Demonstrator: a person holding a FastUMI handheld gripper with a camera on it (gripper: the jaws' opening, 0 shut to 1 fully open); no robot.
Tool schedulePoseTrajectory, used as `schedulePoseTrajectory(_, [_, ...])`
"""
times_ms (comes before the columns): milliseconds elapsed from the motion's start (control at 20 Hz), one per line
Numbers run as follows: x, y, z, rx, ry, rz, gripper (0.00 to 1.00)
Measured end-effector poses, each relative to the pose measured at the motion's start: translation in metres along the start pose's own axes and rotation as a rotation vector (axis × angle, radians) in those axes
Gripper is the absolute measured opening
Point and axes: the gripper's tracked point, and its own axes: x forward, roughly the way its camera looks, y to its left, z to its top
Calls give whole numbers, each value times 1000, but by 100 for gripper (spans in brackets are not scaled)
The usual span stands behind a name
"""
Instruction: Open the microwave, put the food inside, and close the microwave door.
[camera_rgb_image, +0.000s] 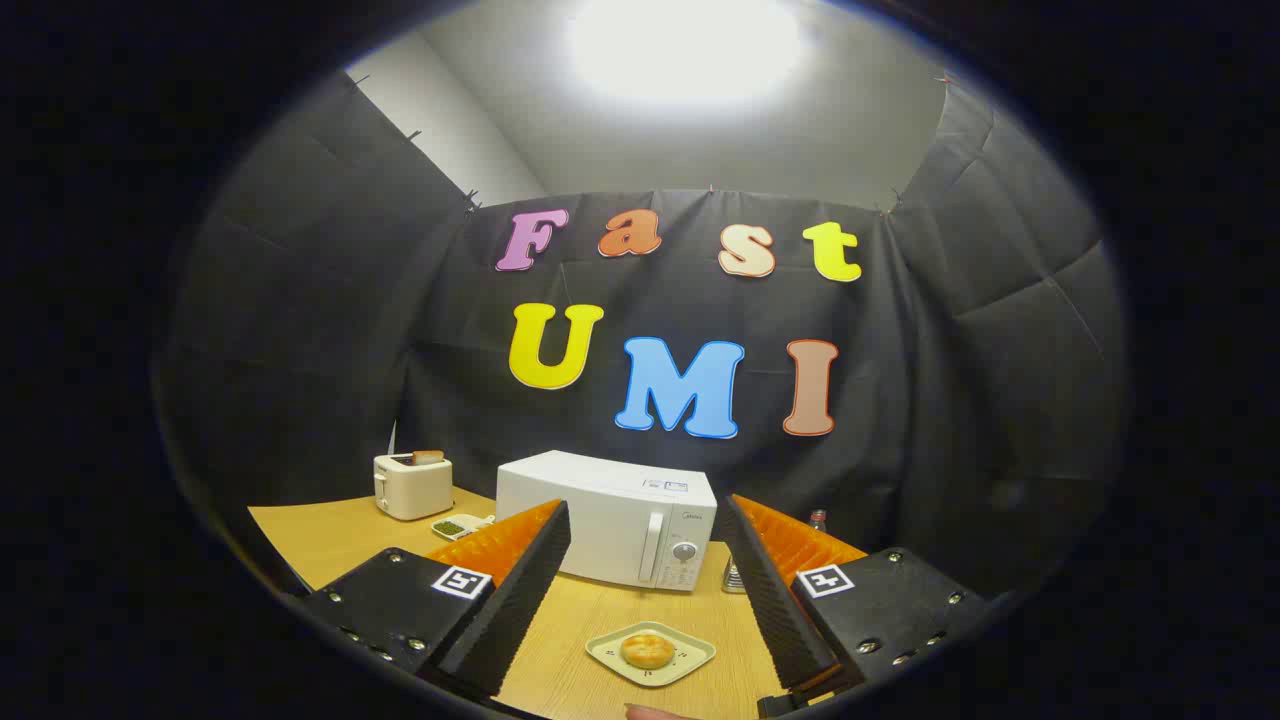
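Spread wide and holding nothing, the tool (645, 560) hangs over the worktop (330, 540). Between its fingers lies a bun (647, 650) on a plate (690, 662). Beyond them stands the shut microwave (600, 515).

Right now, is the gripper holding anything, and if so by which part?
Nothing is held. The gripper is open, its fingers spread wide and apart from the bun on its plate and the closed microwave beyond.

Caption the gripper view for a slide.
Open gripper hovers over bun on plate, facing closed microwave.
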Motion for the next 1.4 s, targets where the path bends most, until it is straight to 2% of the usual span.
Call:
schedulePoseTrajectory(900, [7, -5, -1, 22, -1, -7, 95])
schedulePoseTrajectory(1150, [40, -12, -17, 62, 28, -22, 96])
schedulePoseTrajectory(1400, [94, -10, -43, 120, 46, -34, 96])
